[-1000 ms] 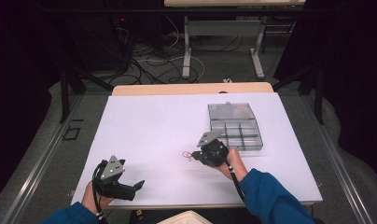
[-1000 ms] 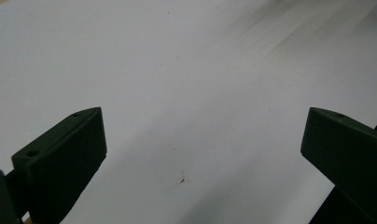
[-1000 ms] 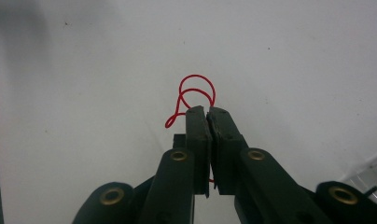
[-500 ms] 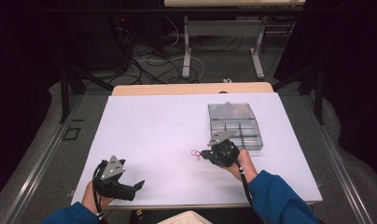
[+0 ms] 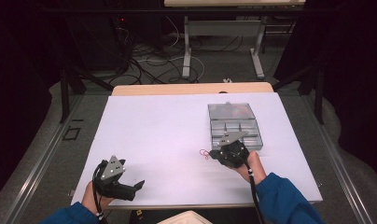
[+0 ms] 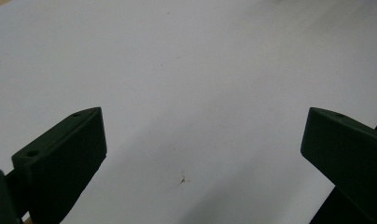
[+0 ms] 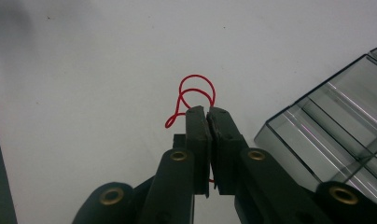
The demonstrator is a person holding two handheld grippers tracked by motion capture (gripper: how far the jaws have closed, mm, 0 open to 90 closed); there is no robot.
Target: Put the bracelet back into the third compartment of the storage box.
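Fingers [image 7: 198,126] of the right gripper [image 7: 207,112] are pressed together on a thin red wire [image 7: 191,95], whose glossy loops curl out past the tips over the matte white table [image 5: 154,135], just beside a clear plastic compartment box [image 5: 233,122]. Since a second ago it has drawn slightly toward the person. Left gripper [image 5: 130,186] rests wide open, empty.

Your white table [image 5: 168,140] carries a clear compartment box [image 5: 234,123] (far right side), with a red wire loop [image 5: 204,153] lying just left of the box's near corner.
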